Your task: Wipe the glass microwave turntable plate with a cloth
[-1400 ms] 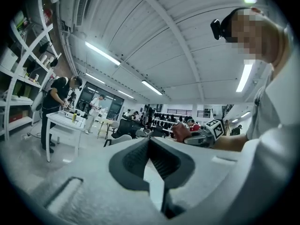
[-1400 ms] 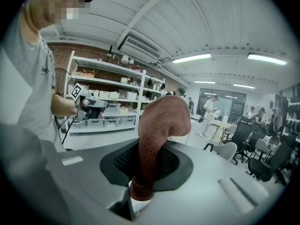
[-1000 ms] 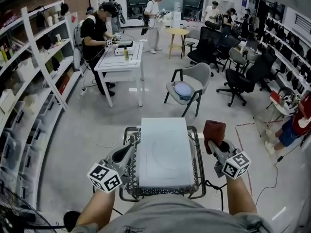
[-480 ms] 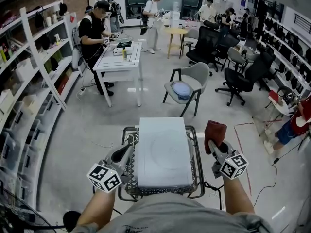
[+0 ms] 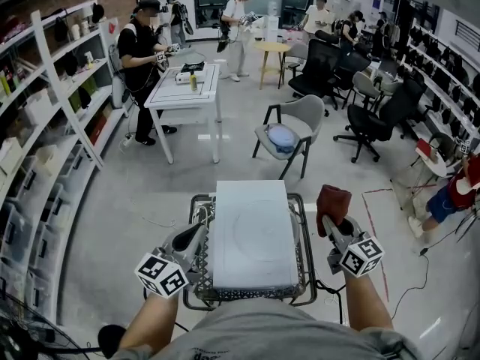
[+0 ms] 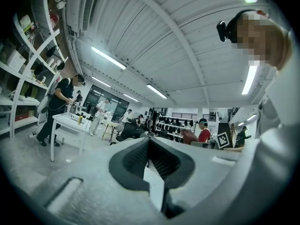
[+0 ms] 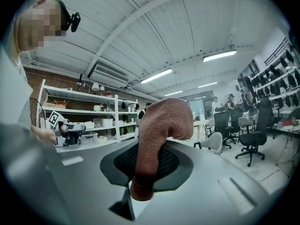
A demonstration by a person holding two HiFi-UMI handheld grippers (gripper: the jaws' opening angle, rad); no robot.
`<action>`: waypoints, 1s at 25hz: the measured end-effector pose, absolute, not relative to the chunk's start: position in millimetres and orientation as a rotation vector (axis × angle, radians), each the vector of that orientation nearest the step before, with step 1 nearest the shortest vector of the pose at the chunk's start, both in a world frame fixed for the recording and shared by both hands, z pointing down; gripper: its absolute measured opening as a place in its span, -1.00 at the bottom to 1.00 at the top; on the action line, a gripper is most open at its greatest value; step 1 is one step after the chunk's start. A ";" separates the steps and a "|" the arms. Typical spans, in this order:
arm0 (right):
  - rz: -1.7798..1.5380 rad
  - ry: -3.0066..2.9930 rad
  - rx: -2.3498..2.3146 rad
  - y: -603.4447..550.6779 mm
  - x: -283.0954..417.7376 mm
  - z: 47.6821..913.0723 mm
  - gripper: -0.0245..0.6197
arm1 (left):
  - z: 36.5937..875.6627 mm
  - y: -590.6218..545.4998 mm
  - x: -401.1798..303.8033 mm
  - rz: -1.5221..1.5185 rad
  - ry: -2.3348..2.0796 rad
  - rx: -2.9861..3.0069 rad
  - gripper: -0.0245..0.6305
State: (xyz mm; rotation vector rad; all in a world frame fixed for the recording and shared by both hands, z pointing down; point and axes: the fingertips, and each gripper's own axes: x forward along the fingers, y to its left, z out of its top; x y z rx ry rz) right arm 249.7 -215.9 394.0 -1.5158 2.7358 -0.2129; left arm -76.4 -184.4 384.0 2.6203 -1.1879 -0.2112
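My right gripper [image 5: 331, 229], lower right of the head view, pinches a rust-red terry cloth [image 5: 332, 201] that stands folded above its jaws. My left gripper [image 5: 196, 237], lower left, is pressed together on nothing. Between them, the glass plate [image 5: 259, 235] shows only as a faint round outline on the white box [image 5: 251, 272] at centre frame.

It is a big open-plan robotics lab, shown by wall shelves [image 5: 56, 103] of bins, a white worktable [image 5: 184, 92], office chairs [image 5: 371, 122], ceiling strip lights [image 6: 108, 58] and people [image 5: 142, 47] handling devices.
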 end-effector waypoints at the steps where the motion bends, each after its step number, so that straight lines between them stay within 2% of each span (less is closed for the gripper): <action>1: -0.209 2.737 -1.519 -216.7 249.0 393.3 -0.73 | 383.7 -184.9 -76.8 -0.211 -1.187 2.622 -0.93; 25: -0.217 2.758 -1.514 -217.2 246.8 395.8 -0.73 | 381.5 -182.4 -77.9 -0.215 -1.178 2.635 -0.93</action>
